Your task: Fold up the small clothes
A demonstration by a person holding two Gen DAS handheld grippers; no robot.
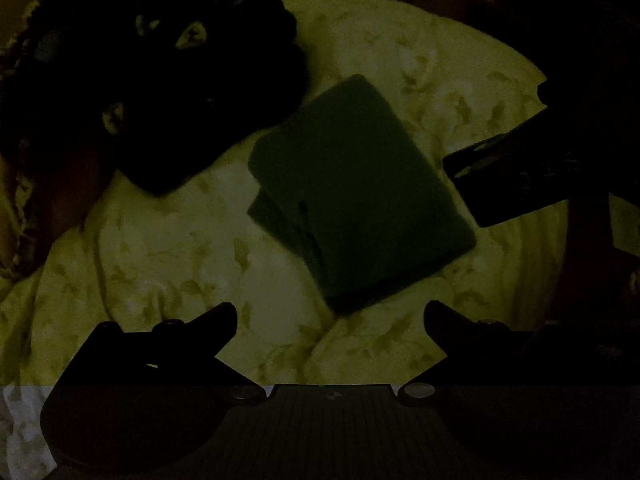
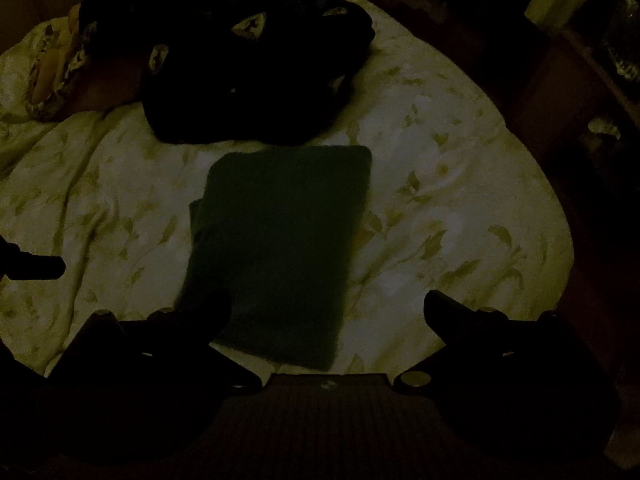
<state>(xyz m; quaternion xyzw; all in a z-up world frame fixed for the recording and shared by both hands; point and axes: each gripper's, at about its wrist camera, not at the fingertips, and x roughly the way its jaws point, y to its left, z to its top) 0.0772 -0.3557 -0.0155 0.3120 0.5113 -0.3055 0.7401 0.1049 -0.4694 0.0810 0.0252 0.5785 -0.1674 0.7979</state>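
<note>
Dim room. I see a pale leaf-print bedsheet [image 2: 460, 208], rumpled, covering the whole work surface. Dark heap of clothes [image 2: 248, 76] beyond the folded green cloth [image 2: 280, 248], which lies flat mid-sheet. Left claw [image 1: 331, 318] wide, just short of the cloth's near corner; right claw [image 2: 326, 312] wide, over its near edge.

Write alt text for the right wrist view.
A folded dark green cloth lies flat on a pale leaf-print bedsheet in dim light, straight ahead of the open right gripper, which holds nothing. A heap of dark, unfolded clothes sits just beyond the cloth, and the left gripper's tip pokes in at the left edge.
</note>
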